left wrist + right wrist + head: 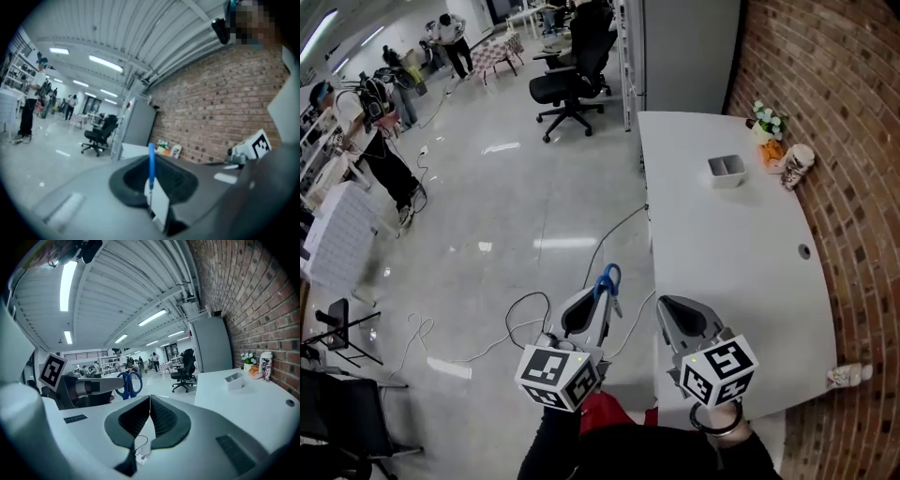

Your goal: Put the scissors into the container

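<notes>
My left gripper [598, 302] is shut on blue-handled scissors [608, 280], whose handle loops stick out past the jaws over the floor, left of the table. In the left gripper view the blue handle [151, 162] stands upright between the jaws. In the right gripper view those scissors [128, 384] show at the left. My right gripper [667, 307] hangs over the table's near edge, shut with nothing in it; its pads [150, 416] meet. The small white container [727, 169] stands far off on the white table [741, 253], also seen as container [233, 378].
A patterned cup [795, 165], an orange item and small flowers [767, 120] sit by the brick wall. A cable hole [803, 250] lies in the tabletop. Cables [525, 314] trail on the floor. An office chair [572, 80] and people [380, 141] stand farther off.
</notes>
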